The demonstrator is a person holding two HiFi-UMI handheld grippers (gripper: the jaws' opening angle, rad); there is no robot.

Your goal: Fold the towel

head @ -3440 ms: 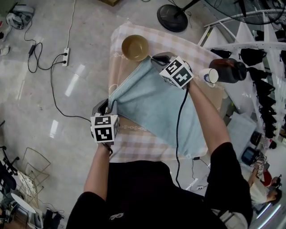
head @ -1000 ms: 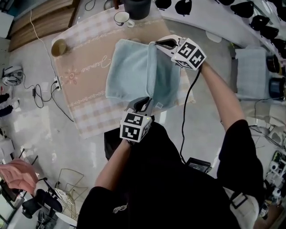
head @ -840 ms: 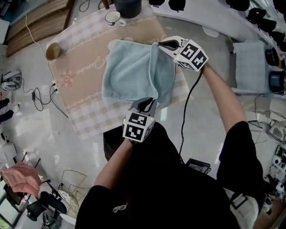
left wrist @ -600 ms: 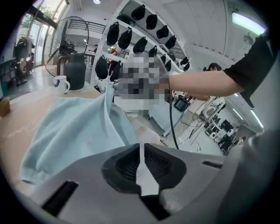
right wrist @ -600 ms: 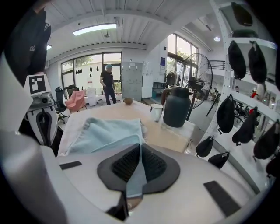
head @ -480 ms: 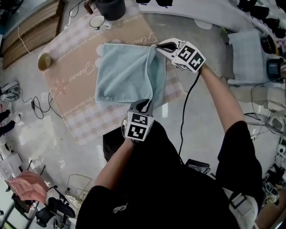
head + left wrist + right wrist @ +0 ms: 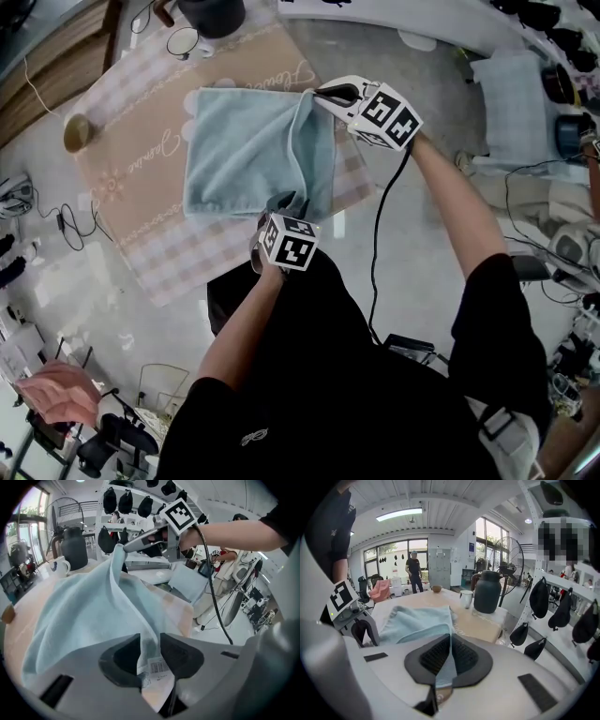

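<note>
At the near edge of the table (image 7: 141,187), closest to the person, the left gripper (image 7: 289,202) pointed steeply down at the near corner of the towel (image 7: 239,141). Its jaws had just been opening and stood apart. That corner and its white label (image 7: 158,666) hung in the gap between them, and the pads did not appear to press the cloth.

Beyond it, the towel lay spread on the table's checked cloth, mostly flat, covering the middle of the table and reaching toward its right side. One edge stood up as a ridge strung between the two grippers, from the table's near edge toward its far edge. The long line of that lifted edge therefore ran away from the person. The flat bulk of the towel lay toward the table's left side from both pairs of jaws.

At the far end of the ridge, over the far right part of the table, the right gripper (image 7: 323,92) was pressed together on the towel's far corner. A thin fold of blue cloth was caught between its ribbed pads, and the corner was raised off the table.

The fold looked partway done. The coming move would likely turn on carrying that edge leftward across the flat part. With the near end slack, the far end in the right gripper seemed the one left to lower.

Farthest off, a cup (image 7: 184,42) and a dark jug (image 7: 211,11) stood at the table's far edge, and a bowl (image 7: 75,131) sat at its left corner.
</note>
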